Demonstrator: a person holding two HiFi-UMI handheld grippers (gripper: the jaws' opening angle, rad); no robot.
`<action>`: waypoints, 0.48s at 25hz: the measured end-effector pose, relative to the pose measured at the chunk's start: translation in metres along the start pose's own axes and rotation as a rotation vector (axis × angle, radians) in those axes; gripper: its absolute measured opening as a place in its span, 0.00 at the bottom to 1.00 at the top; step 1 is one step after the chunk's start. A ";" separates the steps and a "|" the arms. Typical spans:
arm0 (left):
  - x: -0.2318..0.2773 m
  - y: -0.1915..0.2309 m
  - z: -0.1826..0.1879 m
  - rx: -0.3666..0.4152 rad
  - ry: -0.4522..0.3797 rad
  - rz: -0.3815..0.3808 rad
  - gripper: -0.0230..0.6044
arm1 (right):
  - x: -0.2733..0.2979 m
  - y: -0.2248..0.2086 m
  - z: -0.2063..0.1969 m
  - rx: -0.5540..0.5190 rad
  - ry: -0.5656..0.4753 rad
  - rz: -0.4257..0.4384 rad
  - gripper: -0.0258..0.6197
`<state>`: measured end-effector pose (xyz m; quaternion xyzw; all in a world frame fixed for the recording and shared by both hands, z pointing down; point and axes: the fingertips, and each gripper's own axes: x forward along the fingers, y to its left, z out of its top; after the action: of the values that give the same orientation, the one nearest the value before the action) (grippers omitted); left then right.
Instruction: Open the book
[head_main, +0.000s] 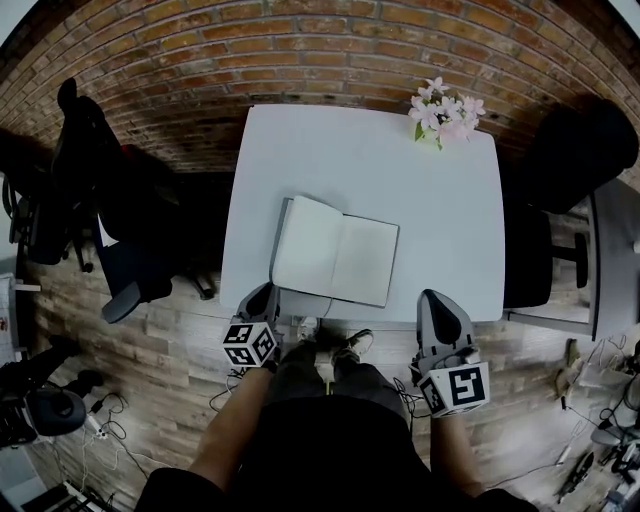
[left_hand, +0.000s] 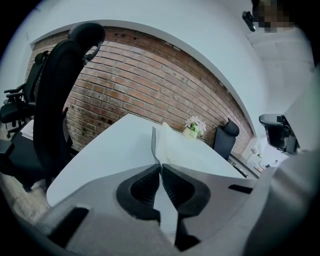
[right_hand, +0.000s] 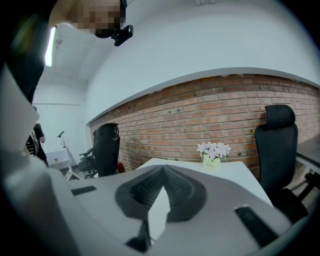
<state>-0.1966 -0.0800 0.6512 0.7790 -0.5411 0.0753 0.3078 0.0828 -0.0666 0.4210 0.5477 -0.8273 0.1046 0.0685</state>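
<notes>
So the book (head_main: 335, 252) is lying spread open, pages up, on the near half of the white table (head_main: 360, 160), a bit left of centre. That reads like the job's basically done, since both blank pages stay down on their own. The left claw (head_main: 264, 294) sits just off the book's near-left corner, jaws pinched together on nothing, and the right claw (head_main: 436, 298) hangs at the table's near edge further right, clear of the book, also closed and empty, probably because nothing needs holding. The little pot of flowers (head_main: 445, 112) is parked at the far right corner, well out of the cover's way.
</notes>
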 end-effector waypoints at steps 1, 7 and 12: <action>0.000 0.001 0.000 0.008 0.005 -0.001 0.09 | 0.000 0.000 -0.002 -0.002 0.008 -0.006 0.06; 0.001 0.018 -0.007 0.083 0.053 0.053 0.13 | -0.002 0.004 0.001 0.007 -0.004 -0.013 0.06; -0.001 0.027 0.007 0.185 0.045 0.078 0.49 | -0.004 0.005 0.003 0.002 -0.012 -0.024 0.06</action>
<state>-0.2224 -0.0889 0.6555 0.7805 -0.5546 0.1542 0.2437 0.0799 -0.0619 0.4165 0.5582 -0.8210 0.1013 0.0642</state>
